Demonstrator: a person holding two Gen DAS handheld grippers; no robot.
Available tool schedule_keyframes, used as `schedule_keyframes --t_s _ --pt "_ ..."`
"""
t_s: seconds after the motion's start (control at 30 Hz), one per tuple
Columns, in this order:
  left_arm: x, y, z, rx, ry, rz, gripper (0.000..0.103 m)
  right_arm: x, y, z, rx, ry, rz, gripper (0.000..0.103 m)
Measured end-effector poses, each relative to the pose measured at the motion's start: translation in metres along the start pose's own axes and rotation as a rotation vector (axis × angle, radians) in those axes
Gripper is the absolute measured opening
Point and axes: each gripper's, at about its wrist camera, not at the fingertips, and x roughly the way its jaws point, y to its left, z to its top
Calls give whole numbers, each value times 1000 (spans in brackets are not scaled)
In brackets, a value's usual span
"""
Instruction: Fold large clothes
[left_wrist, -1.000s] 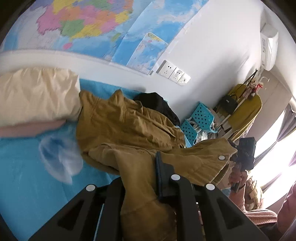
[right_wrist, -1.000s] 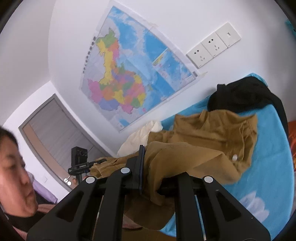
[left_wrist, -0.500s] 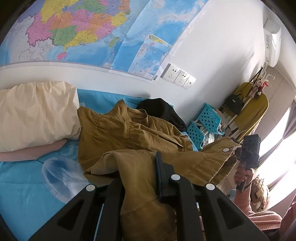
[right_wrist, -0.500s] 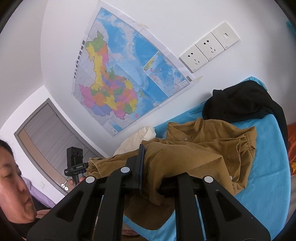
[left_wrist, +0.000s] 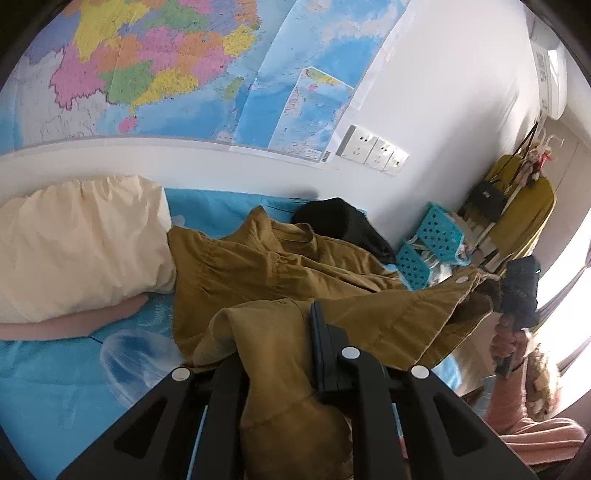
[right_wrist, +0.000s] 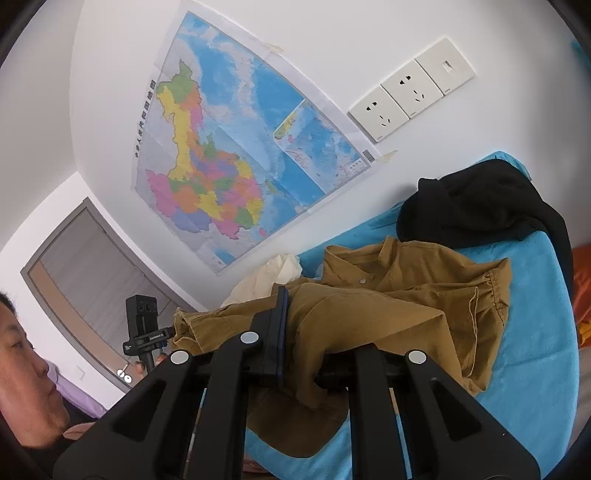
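Note:
A large mustard-brown shirt (left_wrist: 280, 266) lies crumpled on the blue bed (left_wrist: 55, 373). My left gripper (left_wrist: 280, 350) is shut on one edge of the shirt and holds it lifted above the bed. My right gripper (right_wrist: 317, 332) is shut on another edge of the same shirt (right_wrist: 406, 295), which drapes over its fingers. The cloth between the two grippers is stretched in the air. The right gripper also shows far right in the left wrist view (left_wrist: 517, 295), and the left gripper at left in the right wrist view (right_wrist: 147, 332).
A cream pillow (left_wrist: 74, 251) lies at the head of the bed. A black garment (right_wrist: 480, 206) is heaped by the wall. Blue baskets (left_wrist: 439, 236) and a coat rack (left_wrist: 517, 206) stand beyond the bed. A map (right_wrist: 236, 155) and sockets (right_wrist: 410, 88) are on the wall.
Both grippers have risen and drawn back from the bed with the shirt edge still held. More of the shirt hangs lifted off the blue sheet, and the views have tilted up toward the wall.

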Motion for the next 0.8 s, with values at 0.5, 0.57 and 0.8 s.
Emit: schedule_keyframes --t_s 0.5,0.57,0.8 --pt "13 -9 6 70 -4 100 12 10 -6 6 10 10 -34 11" --pt "15 -10 7 73 -3 109 12 12 -7 8 13 10 -37 11" --pt "19 -8 10 78 3 118 12 18 -9 11 19 16 -49 11"
